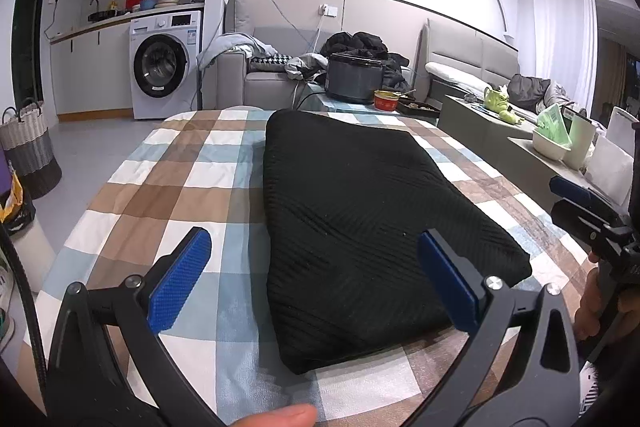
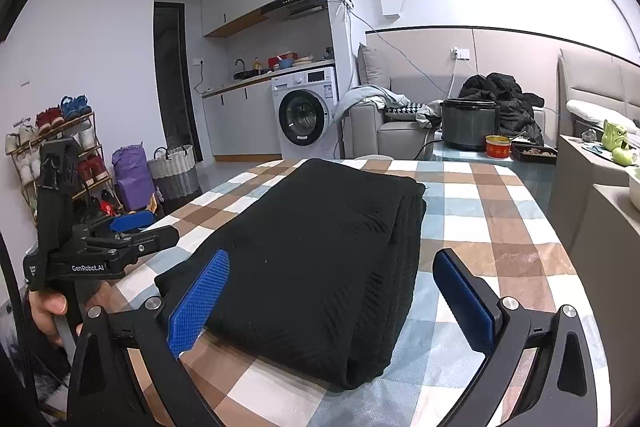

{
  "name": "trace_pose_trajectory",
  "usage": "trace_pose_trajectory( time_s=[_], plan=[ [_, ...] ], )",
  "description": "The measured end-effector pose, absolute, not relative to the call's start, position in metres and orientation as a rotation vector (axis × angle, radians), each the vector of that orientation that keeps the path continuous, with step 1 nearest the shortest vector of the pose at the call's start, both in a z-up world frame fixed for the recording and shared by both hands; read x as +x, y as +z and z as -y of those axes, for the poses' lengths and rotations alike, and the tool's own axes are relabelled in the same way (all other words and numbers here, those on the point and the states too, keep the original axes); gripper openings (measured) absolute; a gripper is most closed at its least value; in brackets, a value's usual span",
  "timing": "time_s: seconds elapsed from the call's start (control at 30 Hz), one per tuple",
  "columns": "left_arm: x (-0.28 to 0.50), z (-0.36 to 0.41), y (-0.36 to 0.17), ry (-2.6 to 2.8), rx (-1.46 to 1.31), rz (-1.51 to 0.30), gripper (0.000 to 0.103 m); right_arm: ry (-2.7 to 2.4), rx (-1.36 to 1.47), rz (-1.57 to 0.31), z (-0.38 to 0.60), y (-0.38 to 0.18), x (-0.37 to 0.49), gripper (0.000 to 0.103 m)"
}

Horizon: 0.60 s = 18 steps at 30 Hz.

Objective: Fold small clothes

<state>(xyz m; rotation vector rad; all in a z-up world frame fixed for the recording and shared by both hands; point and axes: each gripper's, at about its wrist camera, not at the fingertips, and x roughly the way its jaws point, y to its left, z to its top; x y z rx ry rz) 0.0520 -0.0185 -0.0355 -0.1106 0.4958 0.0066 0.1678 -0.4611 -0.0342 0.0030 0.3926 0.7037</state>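
Checked table (image 1: pixel 168 187) under folded black garment (image 1: pixel 360 219); left tool (image 1: pixel 314 267) and right tool (image 2: pixel 332 287) both spread, empty.

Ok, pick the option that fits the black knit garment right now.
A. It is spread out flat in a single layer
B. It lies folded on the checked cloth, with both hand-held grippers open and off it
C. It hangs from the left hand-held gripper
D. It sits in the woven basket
B: the black knit garment lies in stacked layers on the checked cloth, and the left hand-held gripper and right hand-held gripper both stand open, holding nothing.
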Motion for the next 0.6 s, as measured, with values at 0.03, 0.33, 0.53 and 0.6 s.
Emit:
trace_pose_trajectory(
  time_s=[0.03,0.33,0.53,0.6],
  plan=[
    [0.0522,0.0185,-0.0356,0.005,-0.111,-0.496,0.102,0.706,0.001,-0.392,0.4611,-0.0343,0.1678,0.103],
    [0.0526,0.0187,-0.0361,0.0,-0.111,-0.495,0.102,0.71,0.004,-0.387,0.4626,-0.0348,0.169,0.103],
    [0.0531,0.0188,-0.0366,0.0,-0.11,-0.495,0.102,0.712,0.003,-0.386,0.4629,-0.0352,0.1691,0.103],
    [0.0525,0.0186,-0.0362,0.001,-0.11,-0.494,0.102,0.711,0.003,-0.388,0.4627,-0.0353,0.1694,0.103]
  ],
)
